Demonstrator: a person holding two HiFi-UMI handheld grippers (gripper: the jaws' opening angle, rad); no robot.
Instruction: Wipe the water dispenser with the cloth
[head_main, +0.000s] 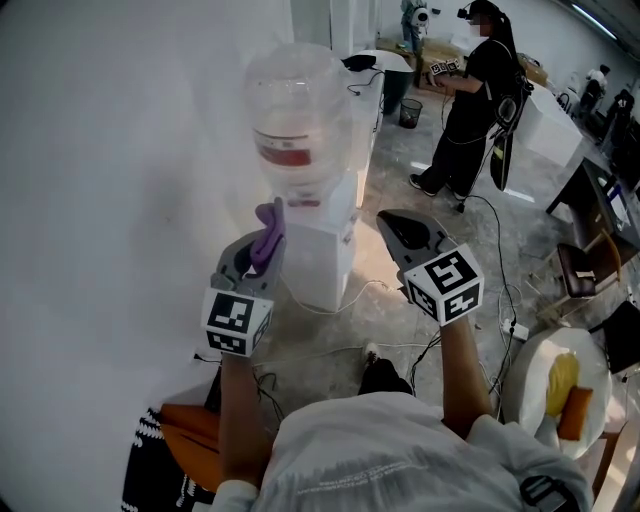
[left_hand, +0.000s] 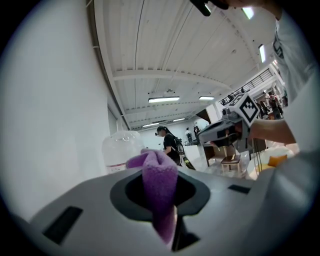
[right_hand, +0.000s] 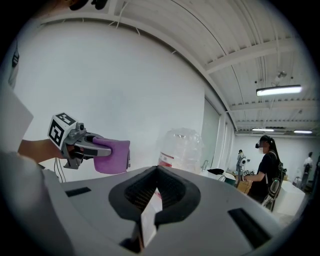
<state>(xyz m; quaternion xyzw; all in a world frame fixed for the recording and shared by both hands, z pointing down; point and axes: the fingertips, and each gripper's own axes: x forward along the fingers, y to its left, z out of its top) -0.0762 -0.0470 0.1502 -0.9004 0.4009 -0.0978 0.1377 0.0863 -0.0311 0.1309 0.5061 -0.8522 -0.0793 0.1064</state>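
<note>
The white water dispenser stands against the wall with a clear bottle on top. My left gripper is shut on a purple cloth, held just left of the dispenser's body, short of touching it. In the left gripper view the cloth sticks up between the jaws, with the bottle beyond. My right gripper hovers right of the dispenser, jaws together with nothing in them. The right gripper view shows the bottle ahead and the cloth at the left.
A plain white wall fills the left. Cables trail over the concrete floor by the dispenser. A person in black stands behind. At the right are a chair and a round white table with yellow and orange items.
</note>
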